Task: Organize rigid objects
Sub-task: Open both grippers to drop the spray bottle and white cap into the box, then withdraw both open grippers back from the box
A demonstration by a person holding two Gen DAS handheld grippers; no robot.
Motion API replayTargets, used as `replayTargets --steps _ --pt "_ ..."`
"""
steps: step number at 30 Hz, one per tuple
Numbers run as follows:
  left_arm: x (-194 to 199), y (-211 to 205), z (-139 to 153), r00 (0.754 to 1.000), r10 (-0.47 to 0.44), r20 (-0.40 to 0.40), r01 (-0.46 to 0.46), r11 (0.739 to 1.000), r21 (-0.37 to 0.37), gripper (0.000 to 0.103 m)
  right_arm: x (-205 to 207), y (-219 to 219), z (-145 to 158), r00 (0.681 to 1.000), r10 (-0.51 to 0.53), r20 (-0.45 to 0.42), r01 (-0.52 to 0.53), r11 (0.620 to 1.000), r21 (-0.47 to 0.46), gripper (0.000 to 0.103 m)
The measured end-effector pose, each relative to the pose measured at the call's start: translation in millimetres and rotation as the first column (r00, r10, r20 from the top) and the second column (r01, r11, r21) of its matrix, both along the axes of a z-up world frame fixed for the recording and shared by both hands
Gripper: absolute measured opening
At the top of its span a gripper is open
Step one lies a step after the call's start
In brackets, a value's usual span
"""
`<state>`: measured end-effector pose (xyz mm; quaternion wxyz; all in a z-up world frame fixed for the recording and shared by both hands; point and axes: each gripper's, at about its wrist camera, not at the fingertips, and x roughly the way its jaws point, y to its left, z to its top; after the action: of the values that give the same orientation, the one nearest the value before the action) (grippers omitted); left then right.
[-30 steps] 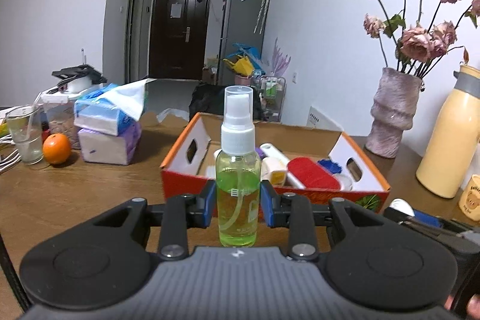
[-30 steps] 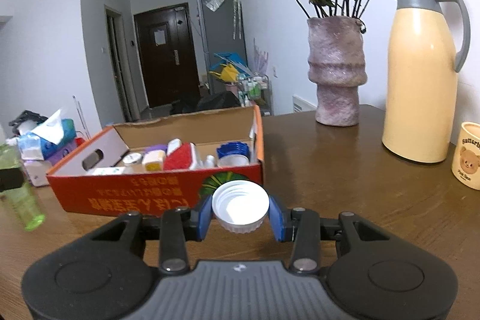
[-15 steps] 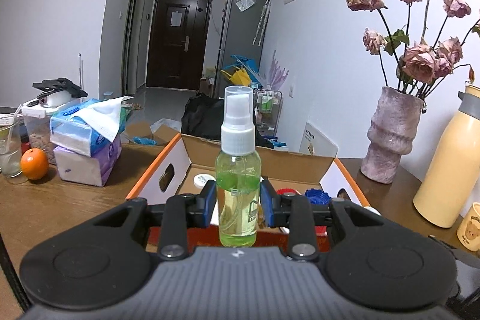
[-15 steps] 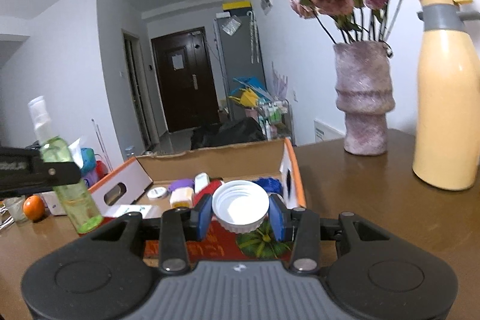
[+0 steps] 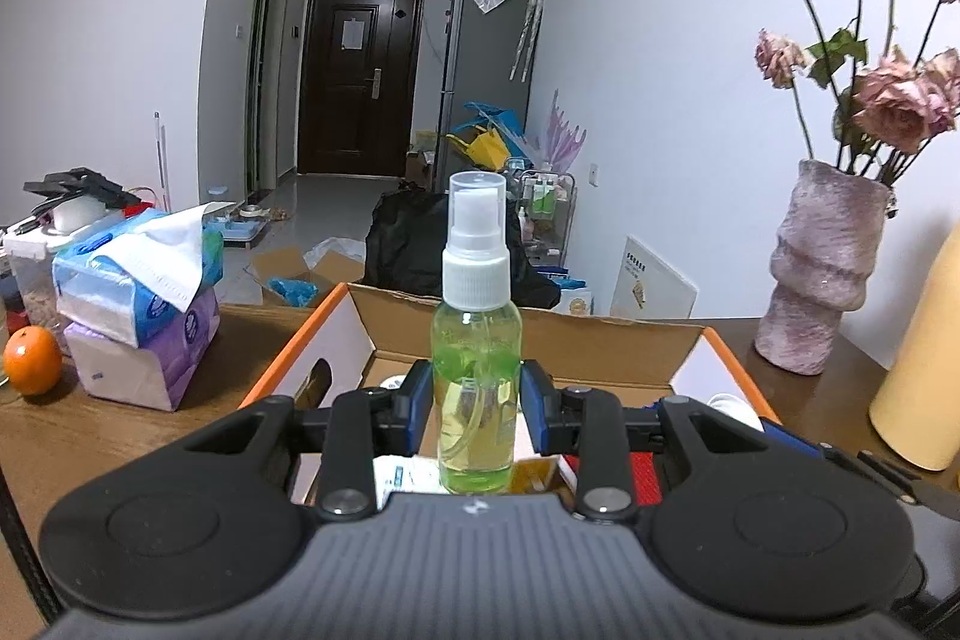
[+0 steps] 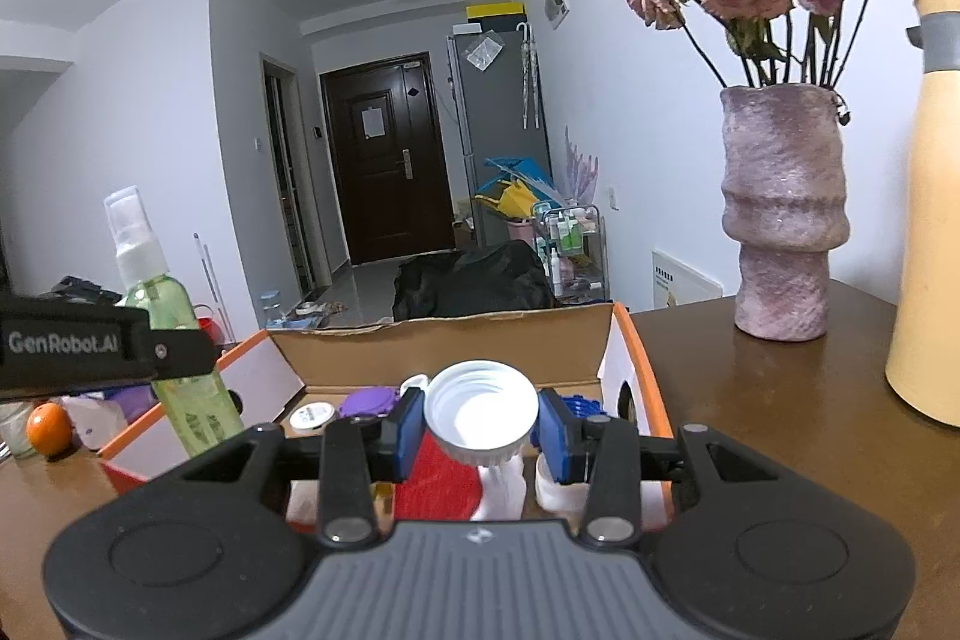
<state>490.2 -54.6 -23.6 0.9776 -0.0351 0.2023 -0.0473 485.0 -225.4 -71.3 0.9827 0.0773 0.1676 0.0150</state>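
Observation:
My left gripper (image 5: 477, 409) is shut on a green spray bottle (image 5: 476, 340) with a white pump top, held upright over the open orange cardboard box (image 5: 606, 346). The bottle also shows at the left of the right wrist view (image 6: 174, 340). My right gripper (image 6: 480, 430) is shut on a white screw cap (image 6: 481, 412), open side facing the camera, held over the same box (image 6: 456, 340). Inside the box lie a red item (image 6: 438, 484), a purple lid (image 6: 369, 400) and other small objects.
On the brown table stand a pink vase (image 6: 783, 214) with dried roses and a cream thermos (image 6: 936, 220) to the right. Stacked tissue packs (image 5: 138, 304) and an orange (image 5: 31, 361) sit to the left of the box.
Both grippers have moved forward and up, from in front of the box to above its opening. Each keeps its hold, the left on the bottle and the right on the cap.

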Motion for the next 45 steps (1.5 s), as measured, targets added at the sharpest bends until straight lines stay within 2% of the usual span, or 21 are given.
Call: replayTargets --steps 14,27,29,30,31,32,34,36,38,45 --pt "53.1 -0.8 -10.4 1.0 0.028 0.0 -0.028 0.998 0.052 0.032 47.9 4.4 -4.9 1.0 -0.001 -0.025 0.0 1.0 -0.031 0.039" --pt "73.0 1.9 -19.9 0.999 0.036 -0.022 -0.034 0.996 0.081 0.034 65.2 7.5 -7.1 0.998 0.0 -0.061 -0.003 0.998 -0.06 0.039" --pt "71.9 4.5 -18.9 0.999 0.047 -0.012 -0.046 0.996 0.082 0.049 65.1 7.3 -7.2 0.997 -0.002 -0.071 -0.003 0.998 -0.062 0.04" --pt "70.7 5.2 -18.1 0.998 0.055 -0.004 -0.055 0.995 0.083 0.065 64.5 7.0 -7.1 0.997 -0.006 -0.071 0.002 0.998 -0.065 0.042" --pt "69.5 5.9 -17.4 0.998 0.067 0.005 -0.067 0.994 0.086 0.08 64.3 7.2 -6.8 0.997 -0.008 -0.073 0.003 0.998 -0.069 0.052" --pt "68.0 6.7 -16.7 0.997 0.082 0.014 -0.083 0.992 0.091 0.085 63.5 7.1 -6.5 0.997 -0.012 -0.073 0.007 0.997 -0.072 0.058" --pt "66.1 7.9 -15.5 0.996 0.089 0.024 -0.091 0.992 0.089 0.096 62.3 6.0 -5.8 0.998 -0.023 -0.066 0.019 0.997 -0.072 0.082" --pt "63.7 9.4 -14.5 0.994 0.1 0.034 -0.102 0.991 0.085 0.103 61.1 5.0 -5.0 0.998 -0.027 -0.06 0.022 0.997 -0.074 0.092" --pt "61.4 9.8 -12.9 0.993 0.108 0.049 -0.112 0.99 0.087 0.103 60.1 4.4 -4.4 0.998 -0.032 -0.057 0.028 0.997 -0.074 0.102" --pt "60.2 10.9 -11.4 0.993 0.104 0.05 -0.109 0.99 0.093 0.103 58.7 4.6 -4.5 0.998 -0.035 -0.053 0.03 0.996 -0.079 0.103"
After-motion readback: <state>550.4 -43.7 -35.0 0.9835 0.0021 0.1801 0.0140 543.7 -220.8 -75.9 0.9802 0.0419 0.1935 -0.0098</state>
